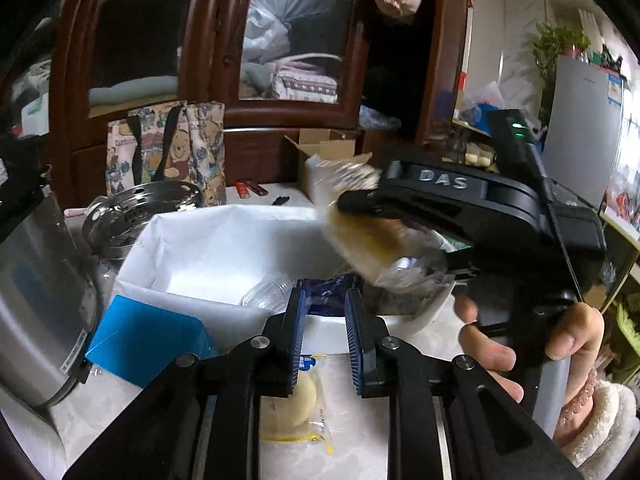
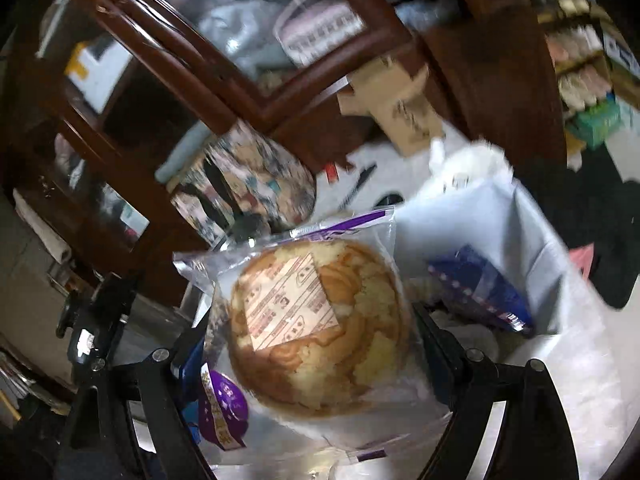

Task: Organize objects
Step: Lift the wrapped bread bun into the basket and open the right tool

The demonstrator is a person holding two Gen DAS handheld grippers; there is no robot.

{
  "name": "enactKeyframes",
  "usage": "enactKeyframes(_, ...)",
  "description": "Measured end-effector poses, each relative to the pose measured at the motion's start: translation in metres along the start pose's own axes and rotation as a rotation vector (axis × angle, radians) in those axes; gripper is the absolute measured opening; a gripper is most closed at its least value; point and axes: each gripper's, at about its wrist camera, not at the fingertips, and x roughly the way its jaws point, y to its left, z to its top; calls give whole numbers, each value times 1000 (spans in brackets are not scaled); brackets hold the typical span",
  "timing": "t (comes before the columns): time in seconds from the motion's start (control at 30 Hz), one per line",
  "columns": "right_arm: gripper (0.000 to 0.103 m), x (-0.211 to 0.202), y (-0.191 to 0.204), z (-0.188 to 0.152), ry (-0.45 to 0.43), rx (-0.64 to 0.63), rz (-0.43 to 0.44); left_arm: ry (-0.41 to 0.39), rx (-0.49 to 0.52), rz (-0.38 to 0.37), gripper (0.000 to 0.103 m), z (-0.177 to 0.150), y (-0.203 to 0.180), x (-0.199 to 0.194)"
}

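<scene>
My right gripper (image 2: 316, 332) is shut on a round bread in a clear wrapper with purple print (image 2: 320, 328). In the left wrist view it (image 1: 400, 236) holds the blurred bread (image 1: 372, 240) above the right part of a white lined box (image 1: 200, 248). A dark blue snack packet (image 2: 480, 292) lies inside that box (image 2: 520, 220). My left gripper (image 1: 326, 312) hovers at the box's near rim, its blue pads a narrow gap apart and pressing on nothing. The blue packet (image 1: 328, 292) shows just beyond its tips. A small wrapped bun (image 1: 296, 400) lies on the table beneath it.
A blue card (image 1: 144, 340) leans by the box's near left corner, and a clear plastic cup (image 1: 268, 292) lies inside. A steel pot (image 1: 136, 212), a grey appliance (image 1: 36, 300), a bear-print tote (image 1: 172, 152) and a cardboard box (image 1: 328, 148) stand around. A hand (image 1: 500, 356) grips the right tool.
</scene>
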Motion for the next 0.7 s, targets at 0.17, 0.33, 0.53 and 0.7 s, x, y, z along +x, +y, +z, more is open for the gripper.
enactKeyframes(0.17, 88, -1, 5, -14, 35, -126, 51, -10, 7, -15, 20, -9, 1, 11)
enactKeyframes(0.33, 88, -25, 8, -15, -38, -116, 217, 9, -56, -43, 20, -14, 9, 17)
enactKeyframes(0.53, 88, -29, 8, -19, -94, -147, 103, -4, -131, 24, 20, -20, 26, 13)
enactKeyframes(0.7, 88, -29, 6, -25, -90, -201, 12, -30, -213, 109, 20, -22, 49, 5)
